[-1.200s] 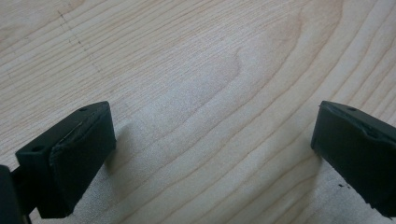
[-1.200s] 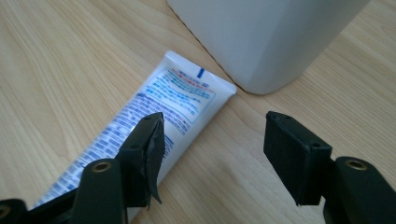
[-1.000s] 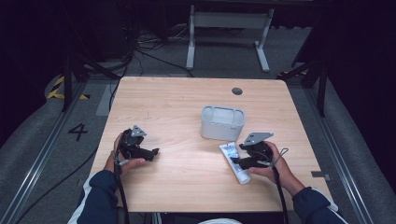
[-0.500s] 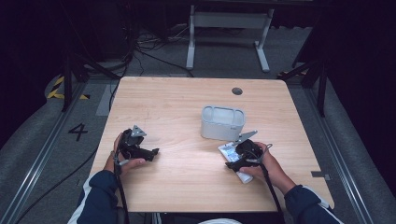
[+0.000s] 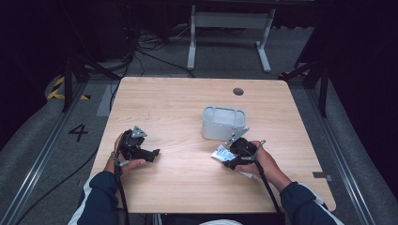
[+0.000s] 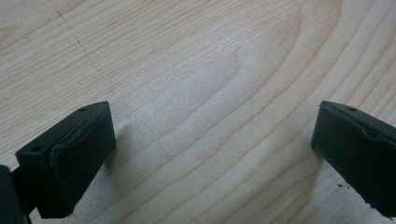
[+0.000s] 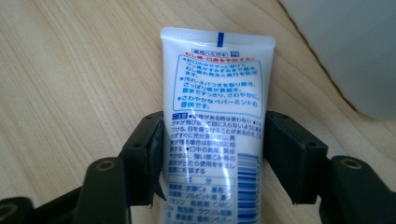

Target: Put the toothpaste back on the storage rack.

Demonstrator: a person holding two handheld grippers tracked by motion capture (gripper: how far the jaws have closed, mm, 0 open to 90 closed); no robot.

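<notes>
On the table [image 5: 178,112], just in front of the grey container [image 5: 224,123], the white tube [image 7: 217,112] is being clamped by the right gripper [image 7: 215,154], whose jaws have just been closing on its sides. Lifting is judged next. The left gripper [image 6: 210,154] is being held apart, with nothing between its jaws.

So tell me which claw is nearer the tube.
Right. The right claw has its jaws against both sides of the tube, having just closed in on it. The left claw rests well off to the side, jaws open over bare table.

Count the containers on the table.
1: a grey container stands right of the table's middle, just beyond the tube. Others could be hidden behind the hands.
</notes>
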